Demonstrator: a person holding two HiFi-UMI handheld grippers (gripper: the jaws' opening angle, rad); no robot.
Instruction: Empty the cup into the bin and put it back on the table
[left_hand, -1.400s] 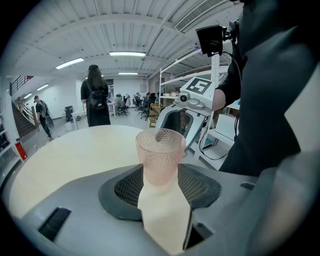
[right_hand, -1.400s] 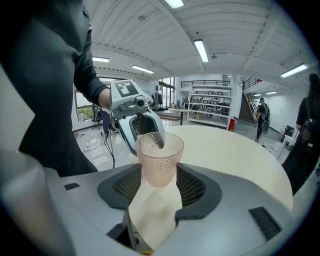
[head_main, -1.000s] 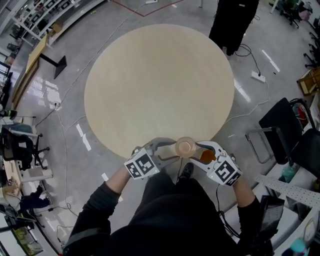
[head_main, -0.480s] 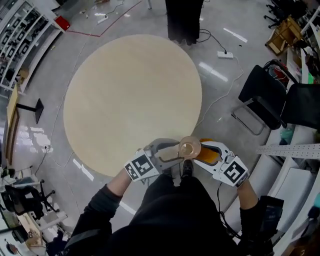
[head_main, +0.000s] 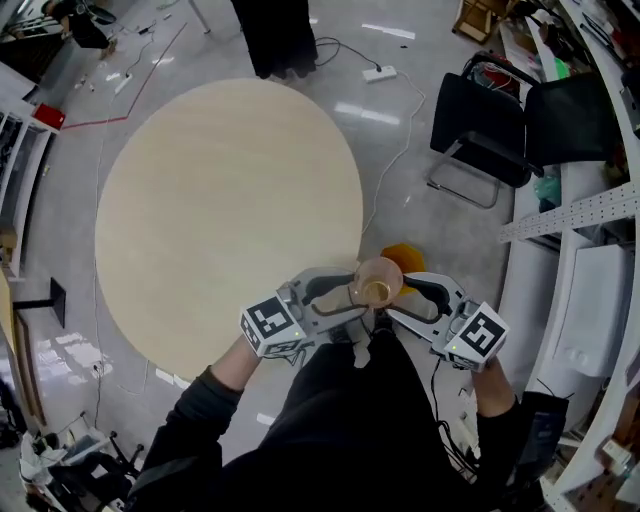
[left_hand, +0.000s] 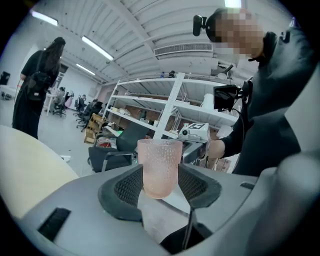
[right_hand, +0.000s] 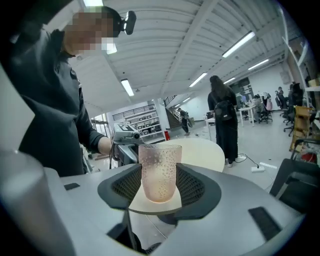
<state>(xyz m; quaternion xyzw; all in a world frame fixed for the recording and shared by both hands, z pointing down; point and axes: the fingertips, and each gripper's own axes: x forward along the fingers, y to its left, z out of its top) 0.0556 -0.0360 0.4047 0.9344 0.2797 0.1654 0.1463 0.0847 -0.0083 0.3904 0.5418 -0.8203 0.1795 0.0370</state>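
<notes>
Round counter (head_main: 200, 200) at 10 o'clock of cup (head_main: 377, 283); left gripper (head_main: 355, 297) at 9 and right gripper (head_main: 405, 298) at 3, both near level, jaws clamped on upright cup

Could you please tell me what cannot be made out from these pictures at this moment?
- Contents of the cup: in the head view its mouth is too small to read, and in both gripper views the frosted wall hides the inside.
- Orange thing on the floor: in the head view it is mostly hidden by the cup and the right gripper, so it may or may not be the bin.
- Standing person beyond the table: cut off by the head view's top edge.
</notes>
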